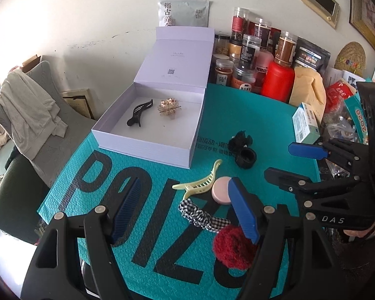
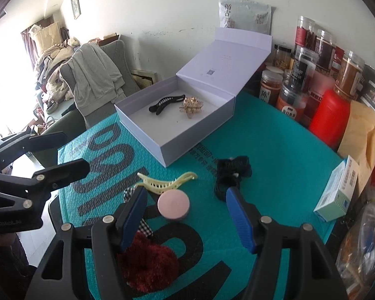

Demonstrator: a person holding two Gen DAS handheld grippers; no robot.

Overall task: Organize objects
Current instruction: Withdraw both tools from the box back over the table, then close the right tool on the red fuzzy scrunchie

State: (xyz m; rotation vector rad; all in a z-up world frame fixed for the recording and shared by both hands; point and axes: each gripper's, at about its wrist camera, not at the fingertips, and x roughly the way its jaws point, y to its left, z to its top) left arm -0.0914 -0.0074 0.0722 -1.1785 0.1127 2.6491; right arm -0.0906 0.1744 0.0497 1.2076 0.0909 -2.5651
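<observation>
An open white box (image 1: 147, 145) (image 2: 187, 142) on the teal mat holds a black hair clip (image 1: 139, 113) (image 2: 165, 103) and a gold ornament clip (image 1: 168, 106) (image 2: 191, 107). On the mat lie a cream claw clip (image 1: 200, 183) (image 2: 166, 183), a pink round case (image 1: 221, 190) (image 2: 173, 203), a checked scrunchie (image 1: 200, 213) (image 2: 130, 191), a red scrunchie (image 1: 233, 246) (image 2: 147, 262) and black hair ties (image 1: 242, 148) (image 2: 231, 172). My left gripper (image 1: 185, 210) is open and empty above the mat. My right gripper (image 2: 185, 217) is open and empty over the pink case.
Jars (image 1: 247, 55) (image 2: 312, 57), a red bottle (image 1: 277, 80) (image 2: 328, 118), a yellow bag (image 1: 307, 92) and a small carton (image 1: 306, 123) (image 2: 337, 192) crowd the back right of the table. A chair with a grey garment (image 1: 30, 110) (image 2: 95, 80) stands left.
</observation>
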